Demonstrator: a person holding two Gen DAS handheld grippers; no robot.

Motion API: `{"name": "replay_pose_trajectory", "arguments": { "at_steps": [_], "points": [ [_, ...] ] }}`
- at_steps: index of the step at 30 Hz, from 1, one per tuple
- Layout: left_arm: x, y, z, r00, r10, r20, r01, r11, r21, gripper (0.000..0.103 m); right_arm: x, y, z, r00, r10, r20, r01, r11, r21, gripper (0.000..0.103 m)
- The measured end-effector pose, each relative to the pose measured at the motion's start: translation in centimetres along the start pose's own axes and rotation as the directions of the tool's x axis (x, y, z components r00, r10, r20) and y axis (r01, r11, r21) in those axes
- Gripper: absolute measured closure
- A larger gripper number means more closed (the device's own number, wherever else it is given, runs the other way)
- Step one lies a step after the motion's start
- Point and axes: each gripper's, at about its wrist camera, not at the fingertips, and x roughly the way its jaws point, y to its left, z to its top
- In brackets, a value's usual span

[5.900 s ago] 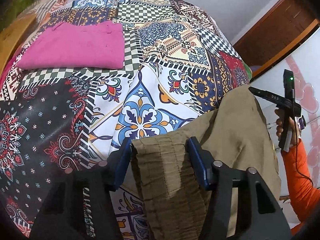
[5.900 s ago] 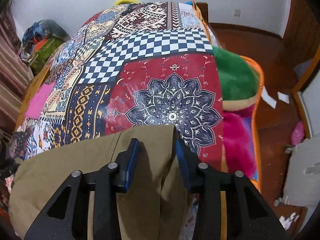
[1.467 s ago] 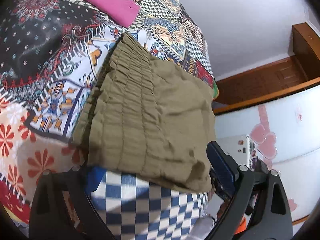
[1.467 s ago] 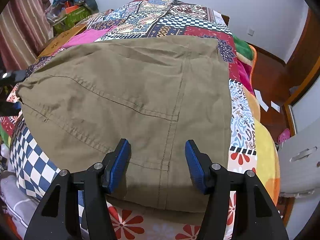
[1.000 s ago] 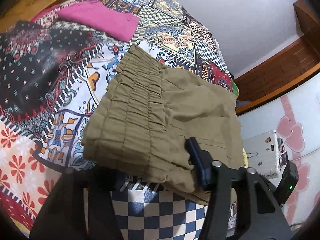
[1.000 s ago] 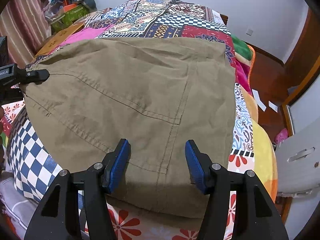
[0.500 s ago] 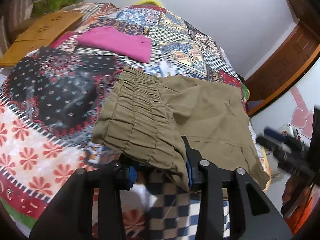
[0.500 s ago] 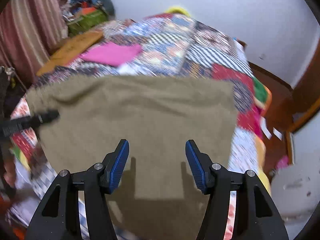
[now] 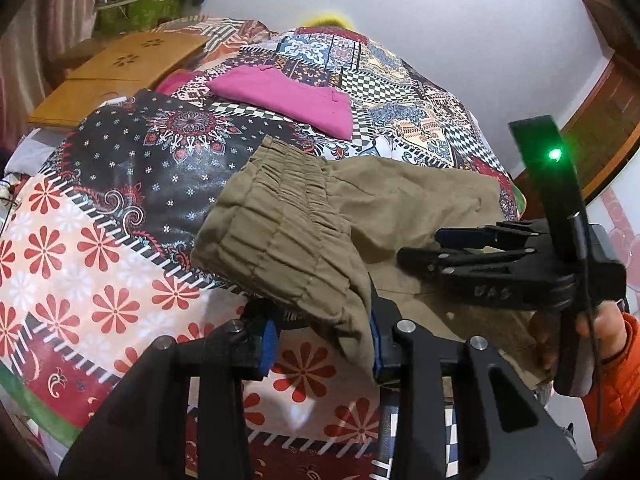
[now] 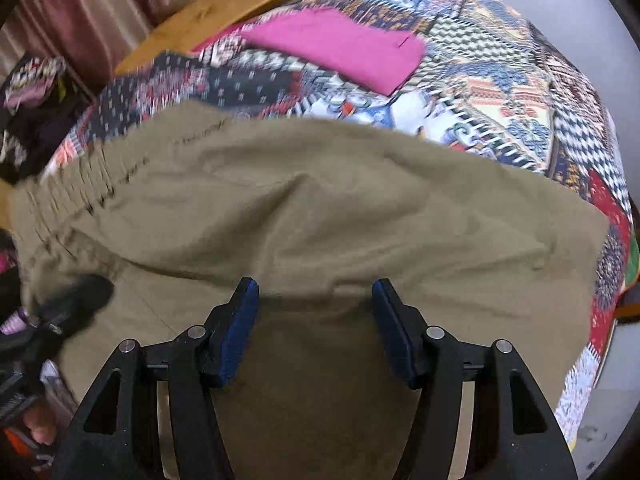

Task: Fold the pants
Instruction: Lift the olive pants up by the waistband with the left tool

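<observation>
The khaki pants (image 9: pixel 360 216) lie folded on the patchwork bedspread (image 9: pixel 100 208), elastic waistband towards the left. My left gripper (image 9: pixel 320 344) is shut on the near corner of the waistband and lifts it a little. My right gripper (image 10: pixel 314 320) is open above the middle of the pants (image 10: pixel 320 208), holding nothing; it also shows from the side in the left wrist view (image 9: pixel 448 246). The right wrist view is blurred by motion.
A folded pink garment (image 9: pixel 288 100) lies further back on the bed, also in the right wrist view (image 10: pixel 340 48). A wooden board (image 9: pixel 120 76) sits at the bed's far left edge. Boxes and clutter (image 9: pixel 140 4) stand behind it. Wooden furniture (image 9: pixel 608 128) is at the right.
My left gripper closed on the waistband corner and raised it. My right gripper stayed open and swung over the pants towards the left, now close to the left gripper.
</observation>
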Motion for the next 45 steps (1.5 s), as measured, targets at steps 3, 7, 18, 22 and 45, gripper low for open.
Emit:
{"name": "replay_pose_trajectory", "arguments": {
  "at_steps": [3,7,18,22,45],
  "points": [
    [-0.4,-0.7,0.1,0.999,0.027,0.027,-0.028,0.999,0.044,0.068,-0.8,0.2,-0.4,1.000,-0.001,0.014,0.001,1.000,-0.002,0.047],
    [-1.5,-2.2,0.6,0.995,0.058,0.078,-0.066,0.992,0.105,0.069,-3.7,-0.6,-1.9,0.996,0.036,0.081,-0.039,0.998,0.040,0.047],
    [-4.7,-6.7,1.7,0.984,0.047,0.174,-0.091,0.964,0.251,0.072,-9.3,-1.9,-7.4,0.975,0.033,0.222,-0.051,0.996,0.078,0.047],
    [-5.8,-9.6,1.6,0.981,0.007,0.192,-0.074,0.935,0.346,0.074,-6.9,-2.0,-8.4,0.986,0.056,0.154,-0.068,0.995,0.074,0.047],
    [-6.3,-18.9,0.1,0.980,-0.132,0.147,0.032,0.840,0.542,0.078,-10.5,-8.9,-15.8,0.973,-0.108,0.205,0.063,0.974,0.216,0.047]
  ]
}}
